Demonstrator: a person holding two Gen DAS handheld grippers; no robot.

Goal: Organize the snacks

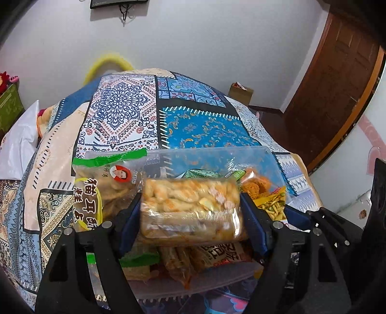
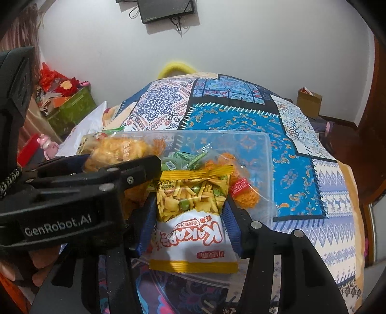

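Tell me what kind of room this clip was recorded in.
Most likely a bedroom in a home: a bed under a patchwork quilt, a wooden door and a wall-mounted screen. Both grippers hold snack packets over a clear plastic bin.

I am working in a home bedroom. A bed (image 1: 197, 125) fills the room, spread with a patchwork quilt (image 2: 241, 120) in blue and cream prints, a white pillow (image 1: 19, 145) at its side. A brown wooden door (image 1: 337, 79) stands to the right, a dark screen (image 2: 166, 9) hangs on the white wall, and soft toys (image 2: 65, 84) sit on green boxes (image 2: 72, 108).
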